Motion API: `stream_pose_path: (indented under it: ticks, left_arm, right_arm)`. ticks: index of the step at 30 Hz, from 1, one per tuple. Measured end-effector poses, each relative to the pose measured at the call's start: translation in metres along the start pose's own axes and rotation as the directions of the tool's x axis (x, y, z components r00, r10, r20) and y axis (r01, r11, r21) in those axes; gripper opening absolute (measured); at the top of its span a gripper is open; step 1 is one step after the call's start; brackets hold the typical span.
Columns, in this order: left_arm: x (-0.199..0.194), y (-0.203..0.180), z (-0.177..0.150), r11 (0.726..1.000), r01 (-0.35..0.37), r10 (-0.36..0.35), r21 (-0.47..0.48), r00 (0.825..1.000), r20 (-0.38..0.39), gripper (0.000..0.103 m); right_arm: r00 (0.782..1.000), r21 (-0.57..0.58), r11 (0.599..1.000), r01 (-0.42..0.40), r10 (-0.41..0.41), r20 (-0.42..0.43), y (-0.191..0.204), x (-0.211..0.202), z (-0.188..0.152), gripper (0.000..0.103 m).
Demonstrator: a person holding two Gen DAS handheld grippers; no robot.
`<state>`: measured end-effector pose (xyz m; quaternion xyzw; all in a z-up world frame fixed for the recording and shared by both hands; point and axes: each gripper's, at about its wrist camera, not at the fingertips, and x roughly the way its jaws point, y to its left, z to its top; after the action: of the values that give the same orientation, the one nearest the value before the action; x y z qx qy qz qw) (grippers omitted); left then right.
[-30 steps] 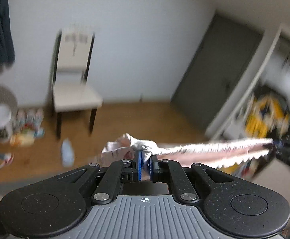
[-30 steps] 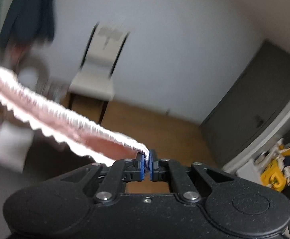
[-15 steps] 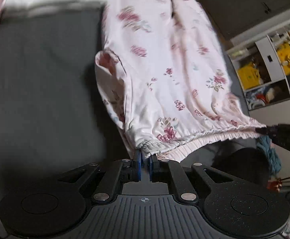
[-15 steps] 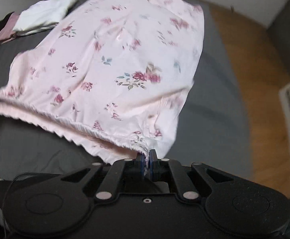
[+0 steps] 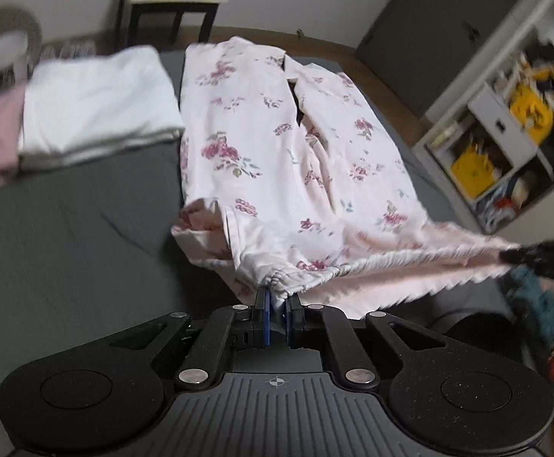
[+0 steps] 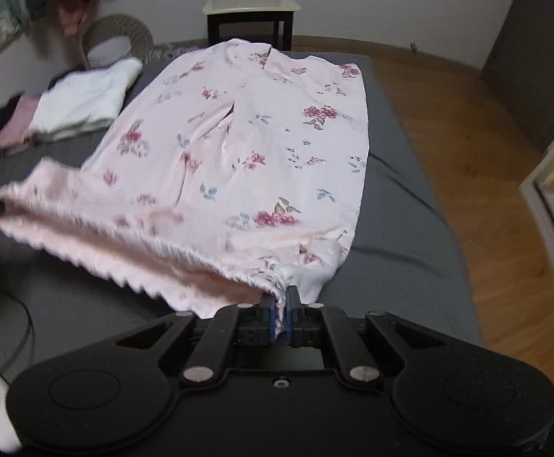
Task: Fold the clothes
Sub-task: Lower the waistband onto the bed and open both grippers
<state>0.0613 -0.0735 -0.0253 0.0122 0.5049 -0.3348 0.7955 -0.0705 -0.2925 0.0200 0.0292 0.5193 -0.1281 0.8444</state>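
- One bed (image 6: 387, 266) with a grey cover fills the lower part of both views; bare grey shows to the left of the pants and in a strip on their right, out to the bed's right edge, where wood floor (image 6: 467, 144) begins.
- One pair of pink floral pants (image 6: 261, 144) lies lengthwise on the bed, its two legs side by side and reaching to the bed's far edge (a dark slit parts them near the far end). The waistband is lifted off the cover and stretched in a taut line between the two grippers; its scalloped edge hangs below.
- One chair (image 6: 250, 3) stands past the far end of the pants, on the floor.
- One shelf unit (image 5: 505, 125) with yellow items stands to the right of the pants, beyond the bed's edge.
- Two folded pieces lie left of the pants, near the bed's far left corner: a white one (image 6: 86, 95) just beside the left leg, a pink one (image 6: 14, 125) touching the white one's far side.
- Two grippers, both low at the near end of the pants, pointing along the bed. The left gripper (image 5: 277, 306) has its jaws closed on the waistband's left corner; the right gripper (image 6: 284, 310) is clamped on the right corner. Each sees the other only as a dark blur at the band's far end.
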Motion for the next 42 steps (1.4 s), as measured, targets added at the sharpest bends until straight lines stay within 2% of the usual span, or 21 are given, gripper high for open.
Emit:
stream_pose_path:
  ticks: [5,8,10,13,15,17,20,22,23,26,27,28,29,30,31,34,36,37,39,40,42]
  left_arm:
    - [-0.011,0.008,-0.012,0.996,-0.010,0.009,0.084,1.000,0.008,0.007]
    - [-0.027,0.027,-0.033,0.999,-0.003,0.000,0.053,0.998,0.057,0.007]
    - [-0.035,0.040,-0.054,1.000,0.010,-0.012,0.018,0.995,0.095,0.007]
    - [-0.041,0.050,-0.084,1.000,0.009,-0.006,-0.029,0.993,0.118,0.007]
    - [-0.036,0.050,-0.098,0.999,-0.006,0.010,-0.039,0.994,0.105,0.007]
    - [-0.025,0.045,-0.104,1.000,-0.027,0.026,0.011,0.998,0.059,0.007]
    - [-0.007,0.031,-0.099,0.997,-0.050,0.048,0.063,0.998,0.037,0.007]
    - [0.003,0.031,-0.093,1.000,-0.001,0.002,-0.023,0.999,0.052,0.007]
    - [0.008,0.032,-0.090,0.997,0.018,-0.013,-0.075,0.998,0.060,0.007]
    - [0.024,0.033,-0.086,0.980,0.017,-0.004,-0.198,0.998,0.066,0.010]
    - [0.029,0.032,-0.086,0.974,0.006,0.009,-0.225,0.998,0.065,0.021]
    - [0.033,0.030,-0.087,0.970,-0.009,0.027,-0.244,0.997,0.071,0.038]
    - [0.036,0.028,-0.090,0.967,-0.028,0.051,-0.254,0.995,0.083,0.048]
    - [0.037,0.026,-0.093,0.961,-0.043,0.072,-0.275,0.993,0.097,0.064]
    - [0.037,0.025,-0.097,0.951,-0.054,0.092,-0.305,0.989,0.113,0.071]
    - [0.036,0.023,-0.108,0.915,-0.082,0.154,-0.394,0.976,0.154,0.072]
    - [0.036,0.021,-0.116,0.887,-0.097,0.197,-0.452,0.964,0.178,0.072]
    - [0.036,0.021,-0.118,0.877,-0.098,0.206,-0.469,0.961,0.184,0.072]
    - [0.043,0.018,-0.119,0.878,-0.118,0.220,-0.463,0.960,0.173,0.072]
    - [0.047,0.017,-0.120,0.880,-0.132,0.230,-0.457,0.959,0.165,0.072]
    - [0.055,0.014,-0.119,0.874,-0.161,0.245,-0.459,0.961,0.129,0.072]
  right_arm:
    - [1.000,-0.040,0.999,0.018,-0.018,-0.011,0.028,-0.006,-0.015,0.006]
    - [0.998,-0.161,0.986,0.046,-0.053,-0.037,0.055,-0.005,-0.019,0.006]
    - [0.992,-0.289,0.953,0.085,-0.108,-0.064,0.074,0.000,-0.022,0.006]
    - [0.984,-0.389,0.919,0.072,-0.128,-0.120,0.083,0.011,-0.034,0.007]
    - [0.979,-0.412,0.909,0.063,-0.136,-0.150,0.081,0.019,-0.041,0.007]
    - [0.976,-0.408,0.911,0.067,-0.144,-0.161,0.072,0.030,-0.046,0.007]
    - [0.974,-0.321,0.946,0.045,-0.113,-0.195,0.055,0.052,-0.050,0.008]
    - [0.978,-0.248,0.969,0.022,-0.072,-0.195,0.049,0.055,-0.054,0.011]
    - [0.980,-0.211,0.977,0.010,-0.052,-0.194,0.046,0.056,-0.056,0.021]
    - [0.989,-0.121,0.992,-0.025,0.007,-0.146,0.041,0.047,-0.065,0.044]
    - [0.991,-0.091,0.995,-0.038,0.026,-0.129,0.039,0.045,-0.068,0.047]
    - [0.994,-0.061,0.997,-0.051,0.045,-0.100,0.037,0.038,-0.072,0.052]
    - [0.996,-0.028,0.998,-0.060,0.058,-0.063,0.032,0.030,-0.075,0.057]
    - [0.997,0.005,0.998,-0.069,0.070,-0.024,0.028,0.022,-0.079,0.059]
    - [0.997,0.038,0.996,-0.080,0.080,0.014,0.023,0.014,-0.082,0.063]
    - [0.991,0.126,0.990,-0.058,0.042,0.128,-0.002,-0.014,-0.085,0.070]
    - [0.978,0.169,0.985,-0.036,0.000,0.210,-0.025,-0.033,-0.082,0.071]
    - [0.966,0.186,0.982,-0.021,-0.028,0.258,-0.037,-0.043,-0.079,0.073]
    - [0.933,0.204,0.979,0.022,-0.094,0.347,-0.056,-0.058,-0.073,0.079]
    - [0.911,0.213,0.975,0.068,-0.148,0.385,-0.064,-0.066,-0.068,0.084]
    - [0.866,0.212,0.967,0.144,-0.227,0.445,-0.072,-0.079,-0.060,0.085]
